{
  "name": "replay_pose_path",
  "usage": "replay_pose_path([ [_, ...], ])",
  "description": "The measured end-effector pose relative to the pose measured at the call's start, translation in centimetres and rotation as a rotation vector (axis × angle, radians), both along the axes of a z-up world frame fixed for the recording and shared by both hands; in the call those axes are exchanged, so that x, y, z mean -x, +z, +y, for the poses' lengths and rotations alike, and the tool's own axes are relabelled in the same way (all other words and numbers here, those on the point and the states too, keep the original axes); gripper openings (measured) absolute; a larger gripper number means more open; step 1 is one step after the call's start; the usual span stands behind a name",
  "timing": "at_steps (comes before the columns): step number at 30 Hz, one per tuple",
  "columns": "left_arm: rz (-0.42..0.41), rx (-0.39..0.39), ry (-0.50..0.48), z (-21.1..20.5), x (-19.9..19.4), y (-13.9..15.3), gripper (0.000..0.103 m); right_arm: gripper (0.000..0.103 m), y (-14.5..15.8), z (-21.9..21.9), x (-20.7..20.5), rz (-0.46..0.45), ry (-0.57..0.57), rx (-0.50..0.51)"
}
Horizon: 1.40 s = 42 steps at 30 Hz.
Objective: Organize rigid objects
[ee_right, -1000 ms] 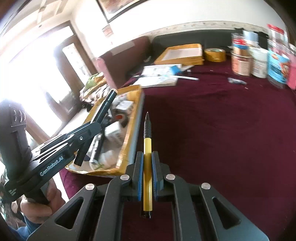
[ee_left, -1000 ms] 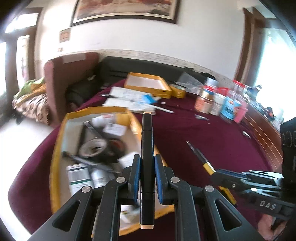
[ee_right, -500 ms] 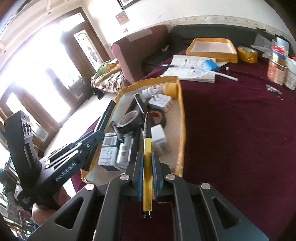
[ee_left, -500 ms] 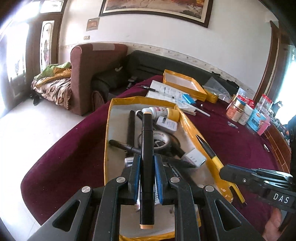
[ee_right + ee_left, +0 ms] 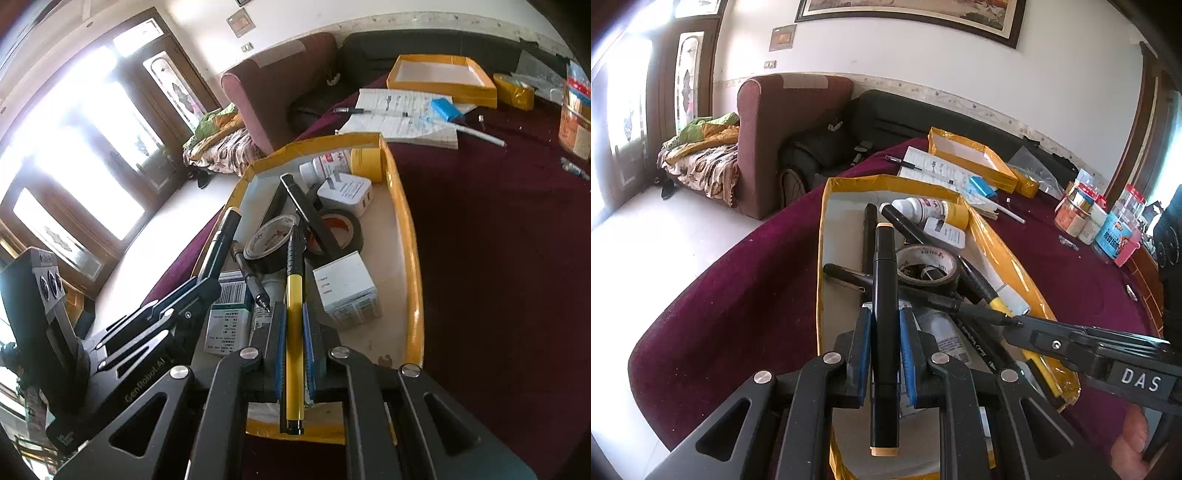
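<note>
My left gripper (image 5: 884, 332) is shut on a black marker (image 5: 884, 295) with tan end caps and holds it over the near end of the yellow-edged tray (image 5: 822, 236). My right gripper (image 5: 294, 332) is shut on a yellow and black pen (image 5: 294, 332) above the same tray (image 5: 413, 258). The tray holds tape rolls (image 5: 277, 243), pens, a white bottle (image 5: 923, 206), a white charger (image 5: 345, 192) and small boxes (image 5: 347, 291). Each gripper shows in the other's view: the right one (image 5: 1015, 321) beside the left, and the left one (image 5: 207, 280) with its marker (image 5: 221, 240).
The tray sits on a maroon tablecloth (image 5: 498, 240). Further back lie a second yellow tray (image 5: 439, 77), papers (image 5: 402, 110) with pens, a blue item (image 5: 445, 109) and several jars (image 5: 1100, 218). A maroon armchair (image 5: 775, 122) stands beyond the table's left edge.
Both grippers have moved left from over the bare cloth to over the tray and come down closer to its contents. Each keeps its hold on its pen.
</note>
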<state>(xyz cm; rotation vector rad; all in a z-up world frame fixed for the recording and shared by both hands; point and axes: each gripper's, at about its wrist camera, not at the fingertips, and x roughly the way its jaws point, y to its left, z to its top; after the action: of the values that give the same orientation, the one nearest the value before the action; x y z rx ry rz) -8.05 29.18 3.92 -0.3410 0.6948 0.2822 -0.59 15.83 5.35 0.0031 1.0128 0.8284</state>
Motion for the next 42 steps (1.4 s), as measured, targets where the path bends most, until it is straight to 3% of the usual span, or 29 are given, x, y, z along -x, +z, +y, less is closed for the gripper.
replay_pose_path([
  [11,0.008,-0.008,-0.002,-0.1,-0.1,-0.3,0.015,0.008,-1.3,0.7,-0.8,-0.004,-0.036,0.011],
  [24,0.003,-0.015,0.005,-0.3,0.5,-0.2,0.017,0.010,0.0,-0.2,0.5,-0.056,-0.022,0.002],
  [26,0.000,-0.017,0.007,-0.5,0.8,-0.1,0.029,0.010,0.1,-0.5,0.6,-0.058,-0.024,-0.003],
  [31,-0.003,-0.038,0.005,-1.4,1.3,0.2,0.036,0.013,0.4,-1.6,1.1,-0.055,-0.028,-0.013],
  [35,-0.012,-0.067,0.011,-2.2,1.9,0.8,0.053,0.018,0.6,-2.8,1.6,-0.064,-0.029,-0.022],
  [39,-0.041,-0.102,0.025,-2.9,2.7,1.6,0.062,0.034,1.4,-4.3,2.7,-0.109,-0.035,-0.038],
  [42,-0.059,-0.140,0.043,-3.6,3.2,2.3,0.074,0.041,2.0,-5.5,3.6,-0.160,-0.041,-0.039],
])
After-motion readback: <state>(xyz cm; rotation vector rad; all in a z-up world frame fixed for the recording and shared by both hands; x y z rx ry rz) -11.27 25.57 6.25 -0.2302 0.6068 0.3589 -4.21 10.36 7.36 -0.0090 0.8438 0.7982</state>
